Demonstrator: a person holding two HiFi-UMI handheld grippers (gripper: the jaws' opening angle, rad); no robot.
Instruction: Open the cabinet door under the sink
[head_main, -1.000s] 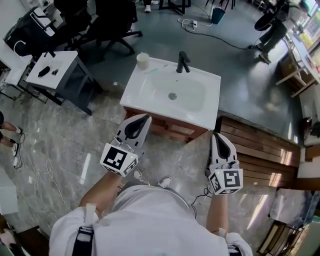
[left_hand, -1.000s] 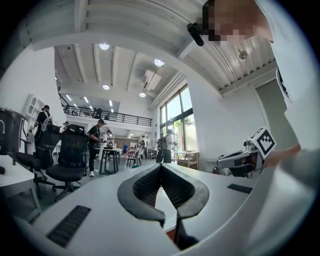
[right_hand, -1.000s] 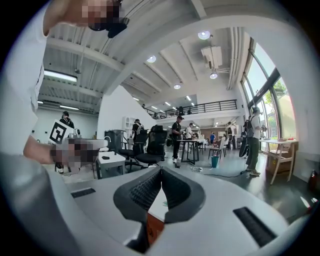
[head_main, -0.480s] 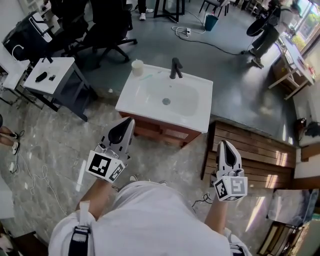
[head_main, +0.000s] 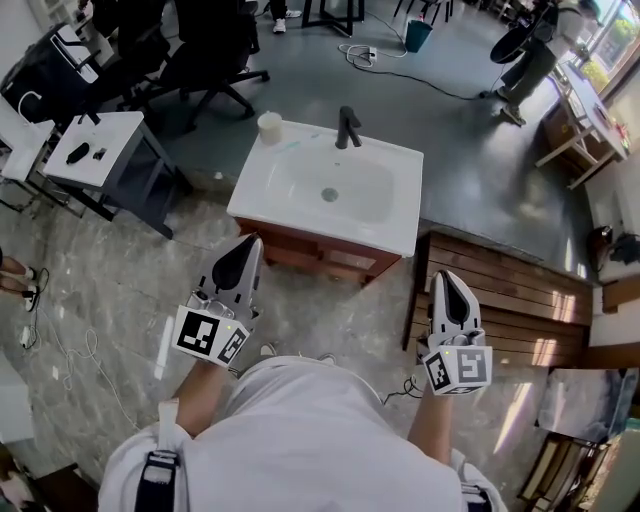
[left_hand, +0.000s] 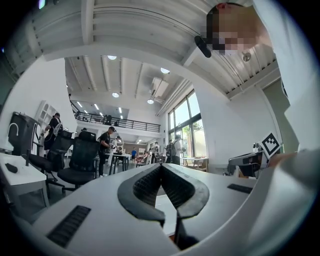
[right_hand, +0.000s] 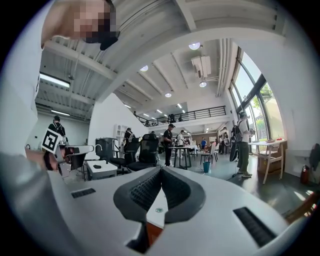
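Observation:
The white sink (head_main: 330, 195) stands on a brown wooden cabinet (head_main: 318, 258), whose front shows only as a narrow strip from above; I cannot make out the door. My left gripper (head_main: 253, 245) hovers just short of the cabinet's left front, jaws shut and holding nothing. My right gripper (head_main: 445, 277) is shut and empty too, to the right of the cabinet, beside the wooden slats. In the left gripper view the left gripper (left_hand: 161, 166) has its pads pressed together. In the right gripper view the right gripper (right_hand: 161, 170) shows the same, with a bit of white sink top (right_hand: 159, 206) behind it.
A black faucet (head_main: 346, 127) and a white cup (head_main: 269, 125) stand on the sink's back edge. A slatted wooden platform (head_main: 500, 300) lies right of the cabinet. A white-topped side table (head_main: 95, 150) and black office chairs (head_main: 215, 50) stand at the left. A person (head_main: 530, 55) walks at far right.
Both grippers have drawn back from the cabinet front towards me. The left one was over the cabinet's edge and now sits just short of it. Both stay shut.

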